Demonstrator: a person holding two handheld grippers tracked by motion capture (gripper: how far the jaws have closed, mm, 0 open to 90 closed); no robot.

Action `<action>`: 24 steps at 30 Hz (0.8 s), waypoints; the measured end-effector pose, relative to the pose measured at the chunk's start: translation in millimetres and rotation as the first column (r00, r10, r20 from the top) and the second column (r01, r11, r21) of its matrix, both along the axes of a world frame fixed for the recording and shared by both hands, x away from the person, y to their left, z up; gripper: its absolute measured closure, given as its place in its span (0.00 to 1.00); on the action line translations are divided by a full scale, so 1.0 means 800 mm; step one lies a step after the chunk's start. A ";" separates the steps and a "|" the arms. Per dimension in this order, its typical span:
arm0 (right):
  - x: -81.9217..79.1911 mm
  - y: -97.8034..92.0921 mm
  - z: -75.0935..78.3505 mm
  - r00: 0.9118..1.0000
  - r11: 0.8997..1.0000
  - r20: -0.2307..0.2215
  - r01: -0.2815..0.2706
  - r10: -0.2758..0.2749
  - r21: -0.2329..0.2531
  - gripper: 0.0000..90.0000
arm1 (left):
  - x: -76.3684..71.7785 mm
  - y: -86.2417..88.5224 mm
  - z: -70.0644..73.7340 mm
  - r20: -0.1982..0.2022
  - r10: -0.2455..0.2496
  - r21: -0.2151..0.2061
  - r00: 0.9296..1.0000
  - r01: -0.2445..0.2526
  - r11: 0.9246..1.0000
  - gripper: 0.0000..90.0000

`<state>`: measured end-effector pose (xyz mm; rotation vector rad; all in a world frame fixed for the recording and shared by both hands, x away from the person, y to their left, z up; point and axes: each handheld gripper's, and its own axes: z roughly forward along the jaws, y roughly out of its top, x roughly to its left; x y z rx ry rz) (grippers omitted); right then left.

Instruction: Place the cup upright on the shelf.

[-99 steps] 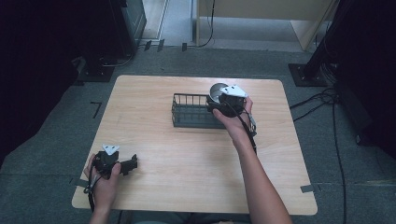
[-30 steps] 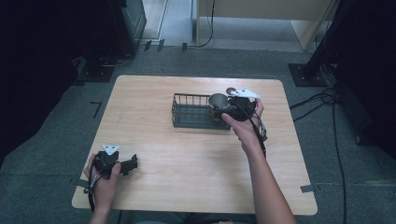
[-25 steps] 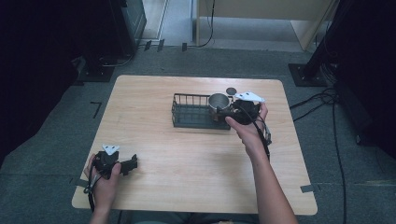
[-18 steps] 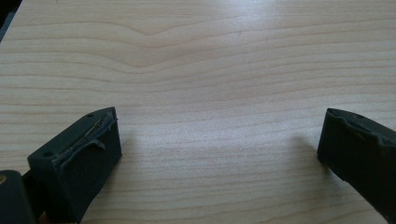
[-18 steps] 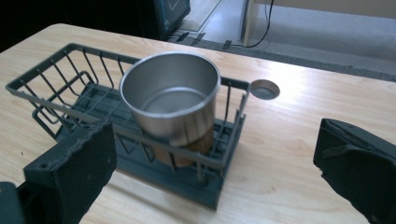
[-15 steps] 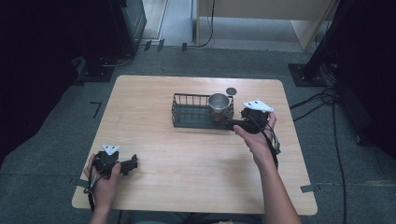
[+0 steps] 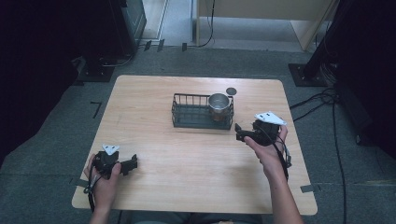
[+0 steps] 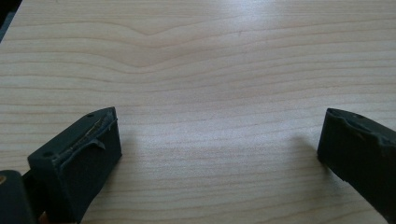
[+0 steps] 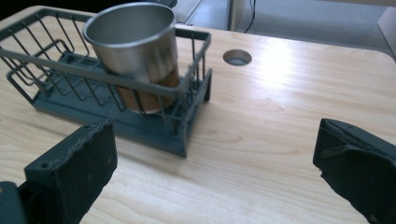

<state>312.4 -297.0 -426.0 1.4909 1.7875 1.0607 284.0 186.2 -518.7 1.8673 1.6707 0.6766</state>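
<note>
The right gripper (image 7: 242,133) is hovering, fingers spread and empty, beside the dark wire basket (image 7: 191,112) holding the steel cup (image 7: 219,103); the left gripper (image 7: 130,164), fingers released, is resting near the wooden tabletop's (image 7: 196,158) front corner.

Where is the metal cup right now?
In the high view, the metal cup stands upright in the right end of the wire basket, just ahead of the open right gripper.
</note>
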 end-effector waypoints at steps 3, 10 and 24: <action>-0.005 -0.008 -0.006 1.000 1.000 -0.009 0.014 -0.014 0.006 0.00 | 0.000 0.000 0.000 0.000 0.000 0.000 1.000 0.000 1.000 0.00; -0.018 -0.027 -0.018 0.999 0.999 -0.025 0.032 -0.032 0.005 0.00 | 0.000 0.000 0.000 0.000 0.000 0.000 1.000 0.000 1.000 0.00; -0.043 -0.062 -0.041 0.995 0.996 -0.053 0.090 -0.090 0.000 0.00 | 0.000 0.000 0.000 0.000 0.000 0.000 1.000 0.000 1.000 0.00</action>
